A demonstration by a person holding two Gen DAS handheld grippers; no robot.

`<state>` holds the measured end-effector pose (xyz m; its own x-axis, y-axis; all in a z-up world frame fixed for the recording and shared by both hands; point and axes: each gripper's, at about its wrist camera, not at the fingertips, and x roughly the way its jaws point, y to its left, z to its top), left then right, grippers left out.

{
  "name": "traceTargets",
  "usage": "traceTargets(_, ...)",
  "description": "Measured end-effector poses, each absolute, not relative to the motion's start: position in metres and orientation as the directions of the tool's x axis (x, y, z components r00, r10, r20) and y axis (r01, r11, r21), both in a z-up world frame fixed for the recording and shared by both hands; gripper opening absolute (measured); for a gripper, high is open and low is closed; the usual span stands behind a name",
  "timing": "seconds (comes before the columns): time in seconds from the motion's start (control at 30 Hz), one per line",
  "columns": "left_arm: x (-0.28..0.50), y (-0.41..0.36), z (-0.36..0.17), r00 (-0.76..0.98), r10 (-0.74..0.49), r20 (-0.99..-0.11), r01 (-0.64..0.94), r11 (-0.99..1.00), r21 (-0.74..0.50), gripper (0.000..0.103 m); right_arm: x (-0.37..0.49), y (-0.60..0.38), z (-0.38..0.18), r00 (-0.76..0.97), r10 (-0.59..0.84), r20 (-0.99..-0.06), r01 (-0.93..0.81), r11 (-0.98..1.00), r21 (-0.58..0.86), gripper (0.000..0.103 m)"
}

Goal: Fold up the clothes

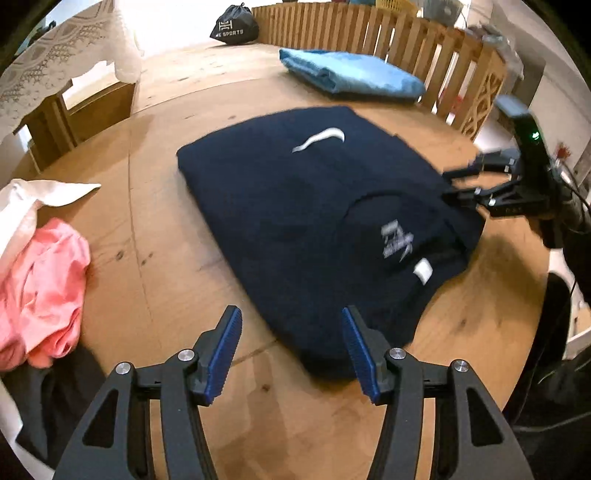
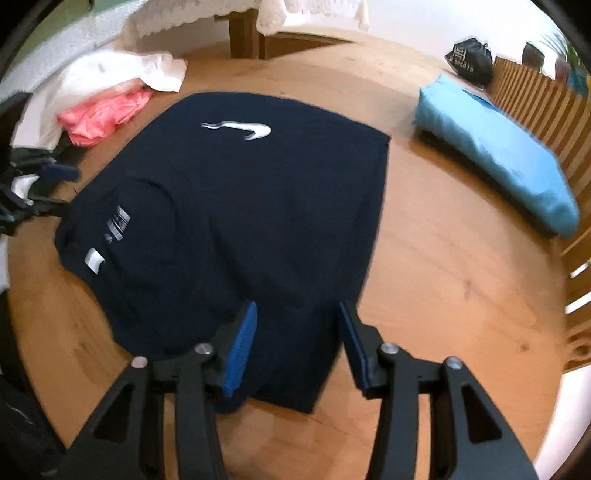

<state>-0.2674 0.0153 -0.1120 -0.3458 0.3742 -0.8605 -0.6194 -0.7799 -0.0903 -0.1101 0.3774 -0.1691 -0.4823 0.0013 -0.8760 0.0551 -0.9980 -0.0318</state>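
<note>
One navy shirt (image 1: 295, 221) lies mid-tabletop (image 1: 155, 258), folded into a rough rectangle, collar end near the right gripper (image 2: 295, 343). Both the left gripper (image 1: 291, 350) and the right hover spread wide, holding nothing. Any further fold calls for pinching matched corners and keeping edges square. Count: one folded blue garment (image 1: 351, 74) at the far edge, one unfolded pile (image 1: 40, 273) at the left edge, one bag (image 1: 234, 26).

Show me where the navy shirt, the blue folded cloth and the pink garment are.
navy shirt (image 2: 240, 206): right wrist view, middle of the fabric.
blue folded cloth (image 2: 495, 147): right wrist view, top face.
pink garment (image 1: 44, 288): left wrist view, crumpled middle.
</note>
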Motion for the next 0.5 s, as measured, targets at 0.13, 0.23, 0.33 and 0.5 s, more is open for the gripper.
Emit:
traceTargets(0.13,-0.245,0.012,-0.118,-0.325,0.376,-0.868,-0.65,-0.755,-0.084,0.054,-0.102,0.382,-0.146,-0.493,-0.087,-0.866,0.044,-0.996,0.075,0.047)
traceTargets(0.23,-0.238,0.014,-0.121,-0.311,0.381,-0.871,-0.659,-0.747,-0.091,0.055,-0.1,0.4,-0.133,-0.521,-0.115,-0.846,-0.019,-0.989,0.146,0.047)
traceTargets(0.33,-0.243,0.013,-0.118,-0.315,0.407,-0.857,-0.645,-0.754,-0.121,0.061,-0.099,0.417,-0.119,-0.55,-0.139,-0.824,-0.08,-0.973,0.217,0.047)
traceTargets(0.5,-0.278,0.004,-0.12,-0.3,0.472,-0.829,-0.528,-0.806,-0.268,0.064,-0.102,0.446,-0.143,-0.478,-0.165,-0.863,-0.183,-0.942,0.281,0.047)
